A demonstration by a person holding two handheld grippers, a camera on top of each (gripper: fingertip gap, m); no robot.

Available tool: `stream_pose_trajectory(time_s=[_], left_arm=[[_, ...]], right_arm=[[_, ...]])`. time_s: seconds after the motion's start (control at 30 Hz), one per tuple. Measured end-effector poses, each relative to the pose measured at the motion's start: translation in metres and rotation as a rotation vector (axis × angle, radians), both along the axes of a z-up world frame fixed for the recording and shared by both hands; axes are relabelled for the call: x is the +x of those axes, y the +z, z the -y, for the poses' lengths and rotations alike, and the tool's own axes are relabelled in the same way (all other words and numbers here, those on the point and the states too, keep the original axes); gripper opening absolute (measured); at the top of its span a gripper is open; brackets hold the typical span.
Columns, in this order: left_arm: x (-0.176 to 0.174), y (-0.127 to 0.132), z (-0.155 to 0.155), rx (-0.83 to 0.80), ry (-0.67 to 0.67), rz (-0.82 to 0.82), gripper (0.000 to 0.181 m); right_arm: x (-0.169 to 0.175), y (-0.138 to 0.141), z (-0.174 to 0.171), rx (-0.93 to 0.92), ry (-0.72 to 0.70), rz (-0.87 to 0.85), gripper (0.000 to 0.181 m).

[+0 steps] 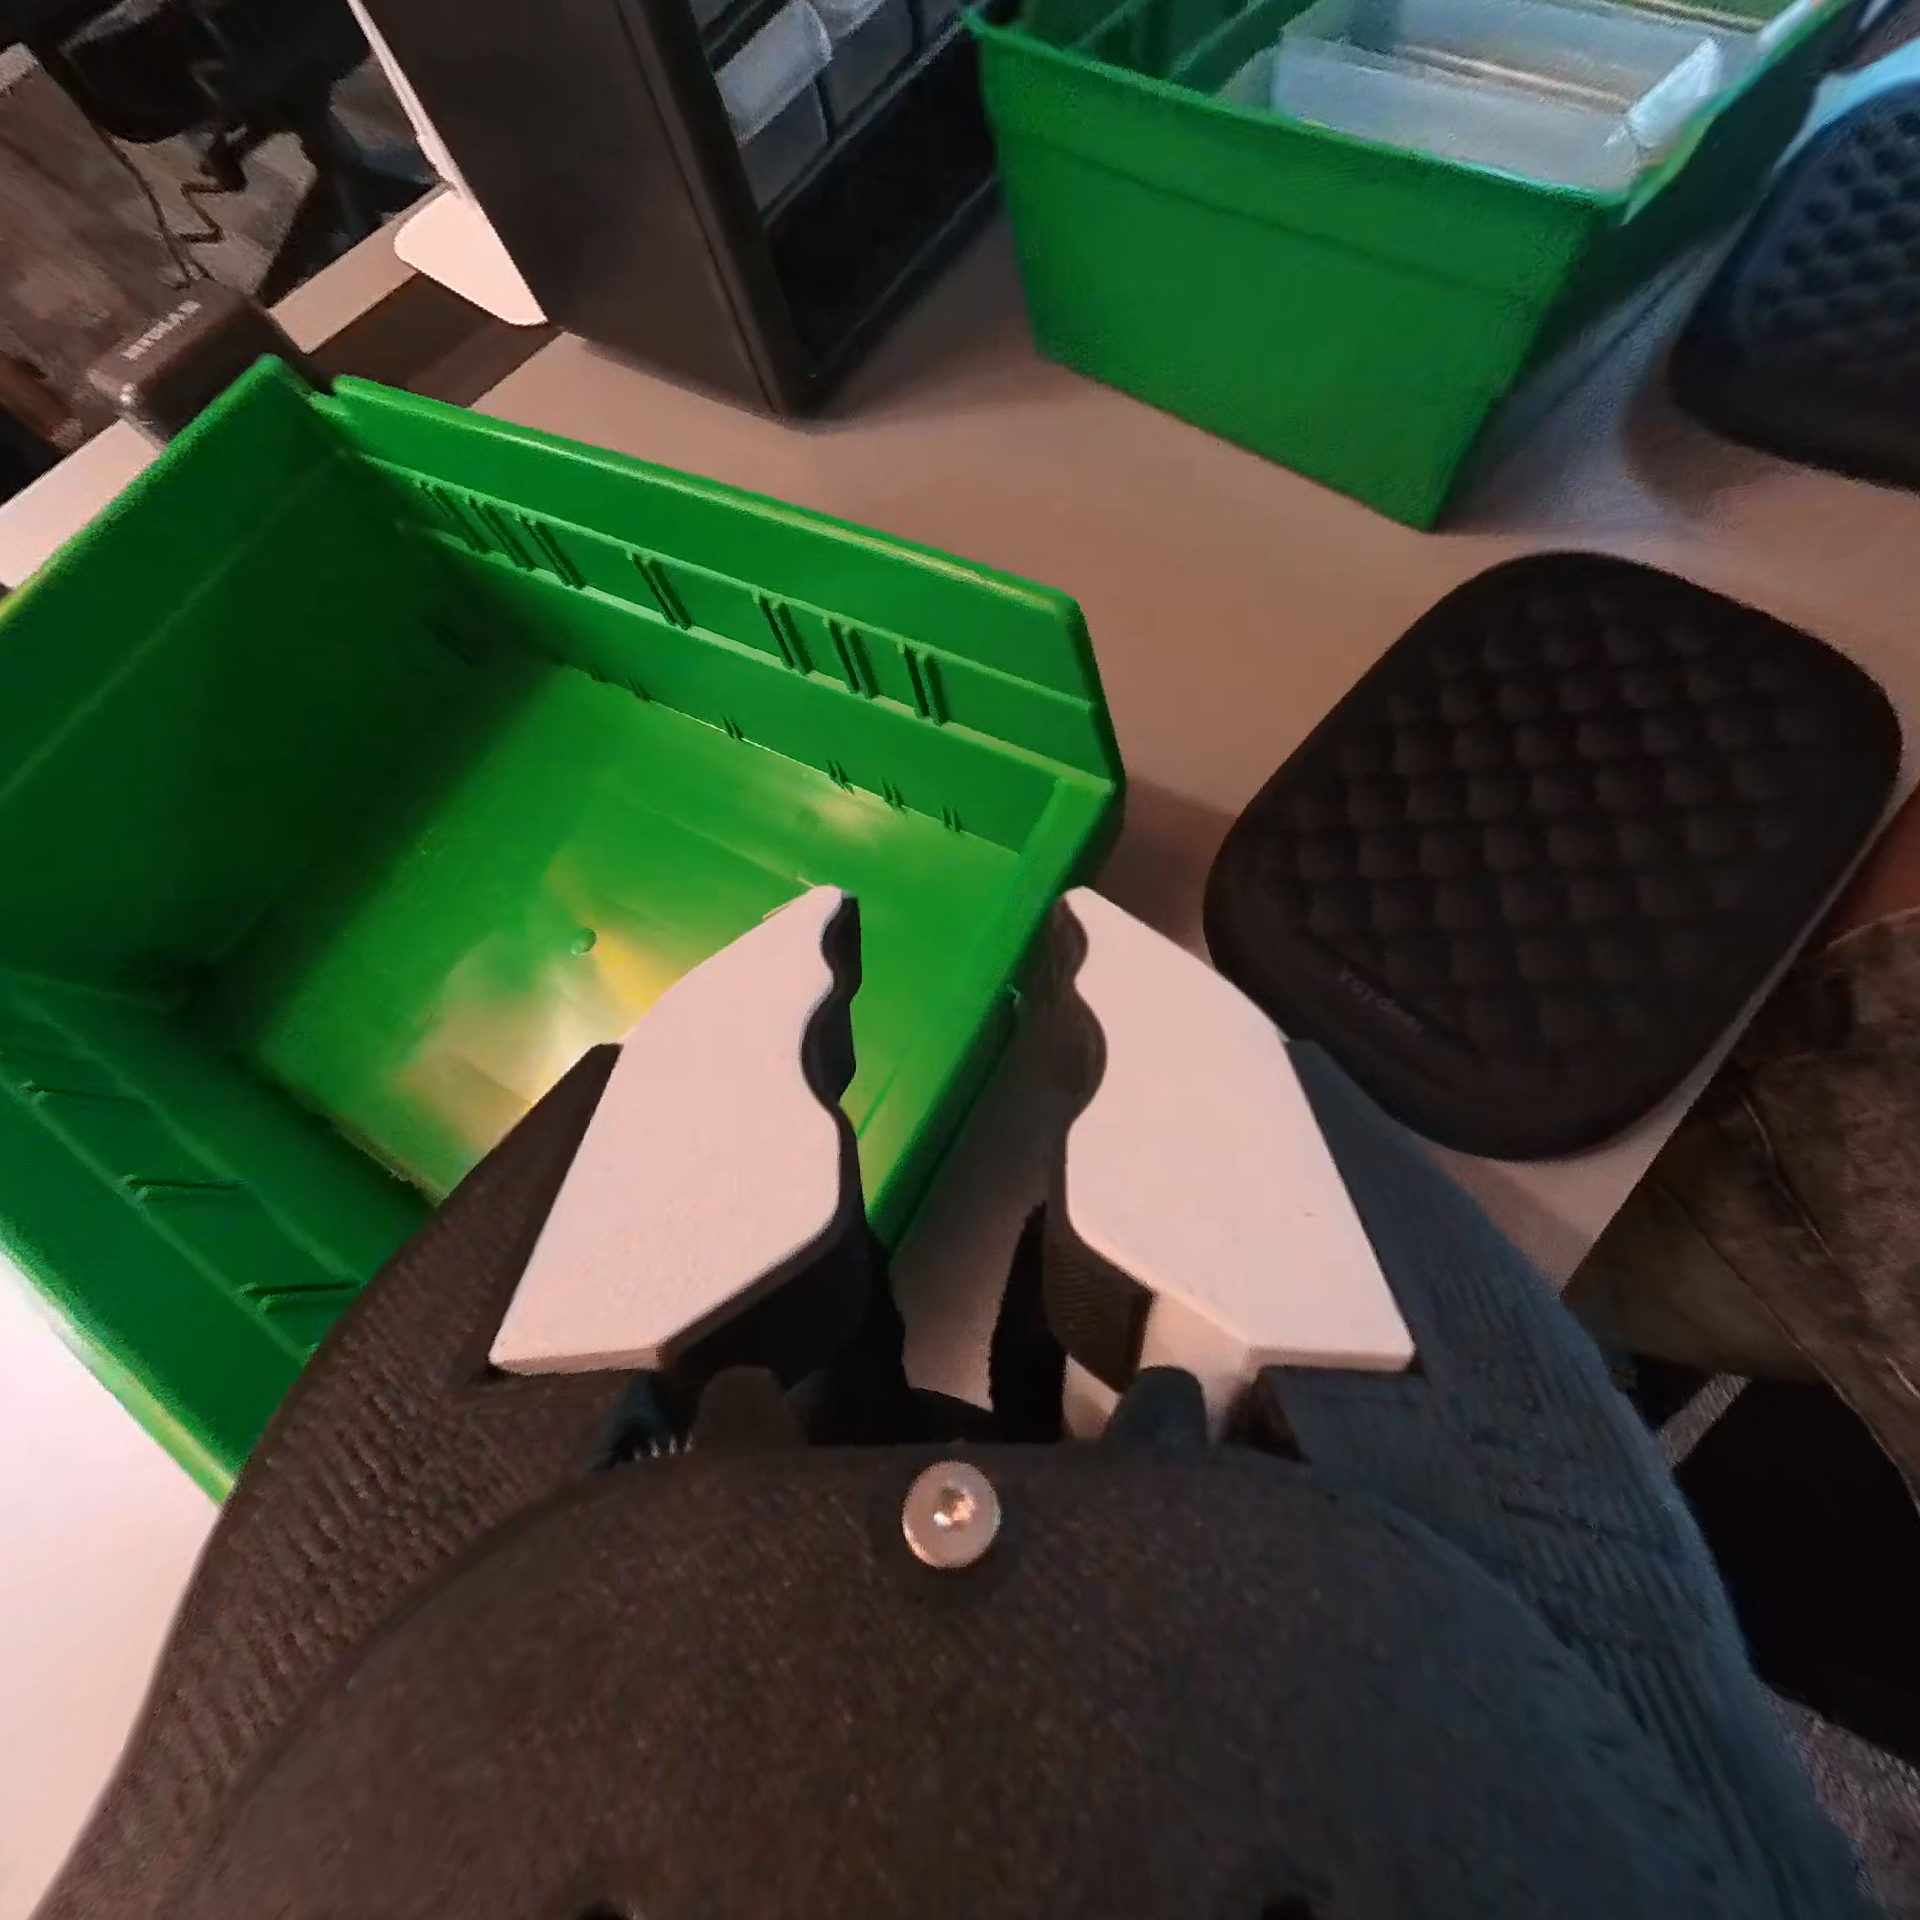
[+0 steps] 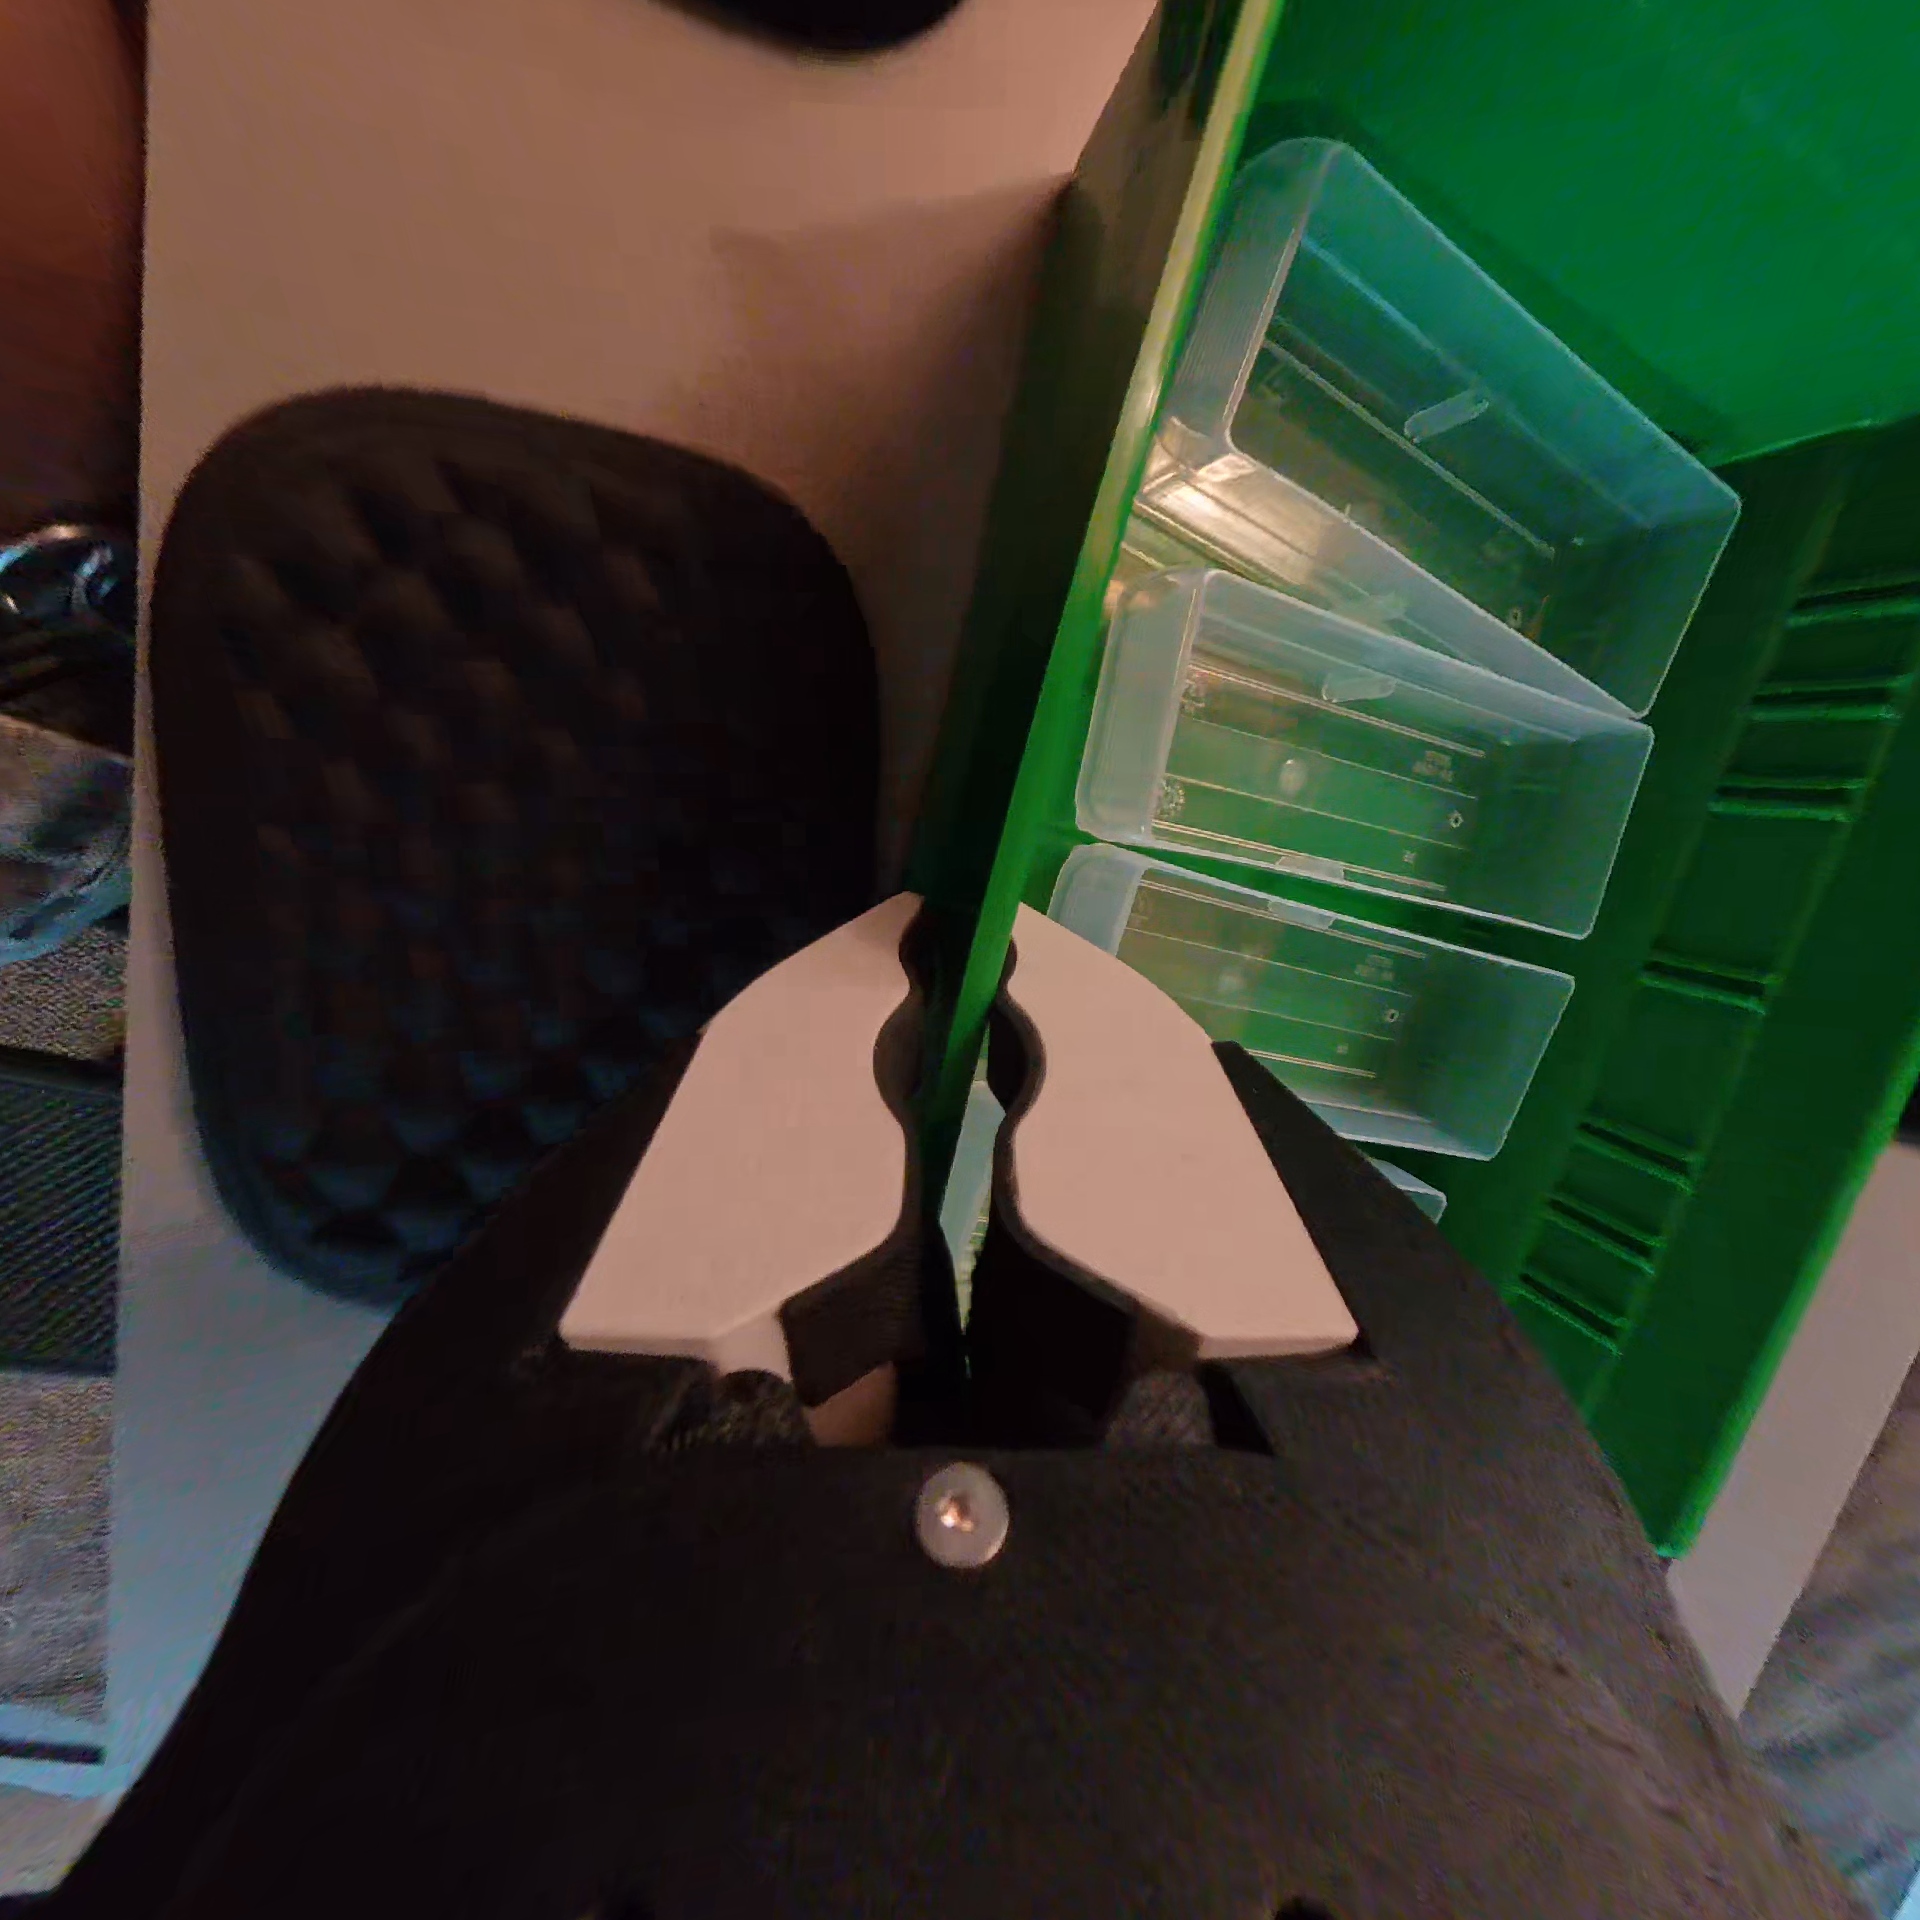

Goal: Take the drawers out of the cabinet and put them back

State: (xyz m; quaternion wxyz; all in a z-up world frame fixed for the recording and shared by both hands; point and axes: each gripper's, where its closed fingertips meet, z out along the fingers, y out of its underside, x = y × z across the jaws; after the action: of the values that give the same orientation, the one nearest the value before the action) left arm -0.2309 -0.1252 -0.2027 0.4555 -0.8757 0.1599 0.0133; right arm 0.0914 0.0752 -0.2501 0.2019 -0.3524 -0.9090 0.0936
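Right claw [image 2: 961, 935] clamped the wall of a green bin [image 2: 1766, 935] holding clear drawers [image 2: 1351, 758], left claw [image 1: 956, 925] straddled an empty green bin's [image 1: 312, 831] wall, cabinet [image 1: 665, 177] beyond; each grip probably needed steadiness.

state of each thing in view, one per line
left hand-held gripper: shut on the empty green bin's wall
empty green bin: upright, nothing inside
right hand-held gripper: shut on the full green bin's wall
full green bin: holds clear drawers
black cabinet: upright, some slots empty
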Motion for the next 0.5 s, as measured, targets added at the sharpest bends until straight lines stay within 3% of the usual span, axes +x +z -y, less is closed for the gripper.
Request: stream_pose_trajectory(time_s=[0.03, 0.33, 0.5], left_arm=[[0.0, -0.003, 0.001, -0.009, -0.01, -0.01, 0.038], [-0.003, -0.044, 0.011, -0.135, -0.062, -0.139, 0.047], [-0.017, -0.072, 0.005, -0.19, -0.003, -0.246, 0.04]], right_arm=[[-0.009, 0.0, 0.006, -0.002, 0.021, -0.001, 0.007], [-0.077, 0.001, 0.047, -0.001, 0.119, -0.025, 0.008], [-0.097, 0.001, 0.057, 0.024, 0.15, -0.04, 0.009]])
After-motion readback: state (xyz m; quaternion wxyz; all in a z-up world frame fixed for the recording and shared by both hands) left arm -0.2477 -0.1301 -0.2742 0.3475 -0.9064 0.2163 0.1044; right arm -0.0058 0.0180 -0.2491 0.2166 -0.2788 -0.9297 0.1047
